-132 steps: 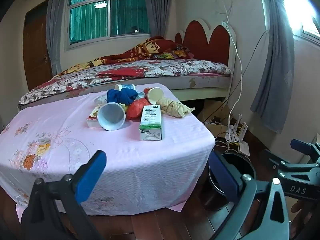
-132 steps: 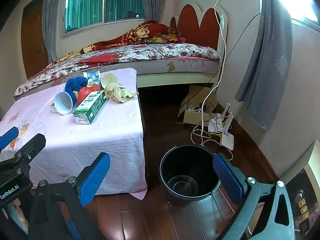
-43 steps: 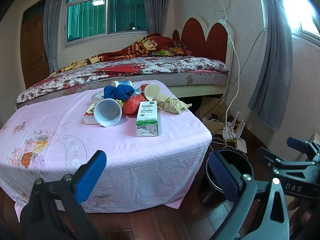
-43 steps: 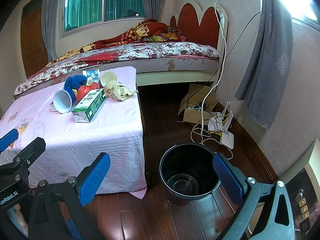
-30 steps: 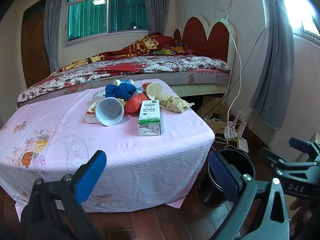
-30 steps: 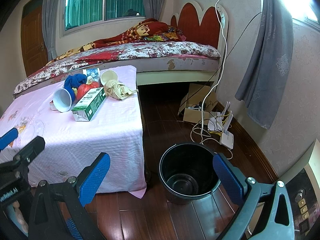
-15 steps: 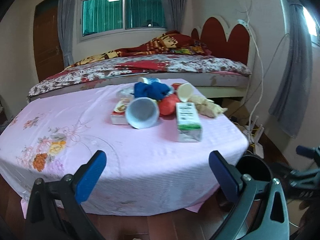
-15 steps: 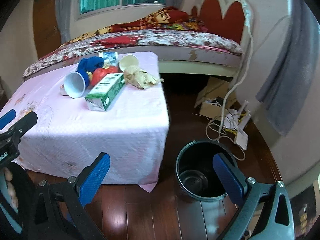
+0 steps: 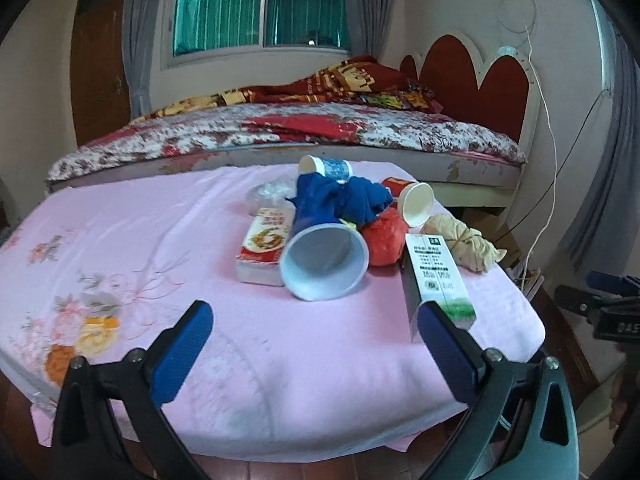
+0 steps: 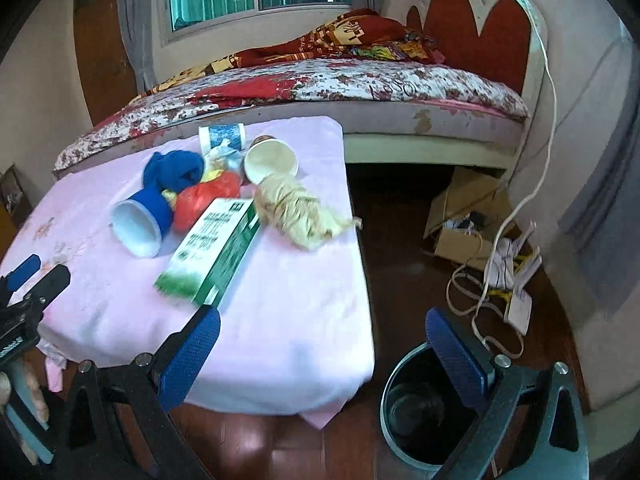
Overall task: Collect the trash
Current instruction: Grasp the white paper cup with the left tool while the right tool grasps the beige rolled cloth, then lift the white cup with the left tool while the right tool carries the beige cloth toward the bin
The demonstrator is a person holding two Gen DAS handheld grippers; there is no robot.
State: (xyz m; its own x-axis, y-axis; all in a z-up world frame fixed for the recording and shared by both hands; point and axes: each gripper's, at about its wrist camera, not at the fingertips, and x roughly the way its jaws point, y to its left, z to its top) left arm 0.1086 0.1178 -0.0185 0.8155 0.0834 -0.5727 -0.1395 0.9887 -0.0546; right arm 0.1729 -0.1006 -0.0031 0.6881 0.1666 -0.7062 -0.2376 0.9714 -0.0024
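Trash lies in a heap on the pink-clothed table (image 9: pixel 160 232): a blue cup (image 9: pixel 324 260) on its side, a green-and-white carton (image 9: pixel 436 276), a red-and-white box (image 9: pixel 264 244), a red bag (image 9: pixel 384 236), a blue cloth (image 9: pixel 348 196), a white paper cup (image 9: pixel 416 202) and a tan crumpled wad (image 9: pixel 464 242). My left gripper (image 9: pixel 312 336) is open over the table's near edge, short of the heap. My right gripper (image 10: pixel 320 340) is open over the table's near corner, beside the carton (image 10: pixel 212 252). The black bin (image 10: pixel 424 408) stands on the floor by its right finger.
A bed (image 9: pixel 320 132) with a red headboard (image 9: pixel 472 76) runs behind the table. On the wooden floor to the right lie a cardboard box (image 10: pixel 460 224), white cables (image 10: pixel 492 264) and a router (image 10: pixel 520 300). Grey curtains (image 10: pixel 612 184) hang at the right wall.
Both grippers have moved forward toward the table; the heap of trash now looks larger and closer. The bin has slid to the lower right of the right wrist view. Both stay open.
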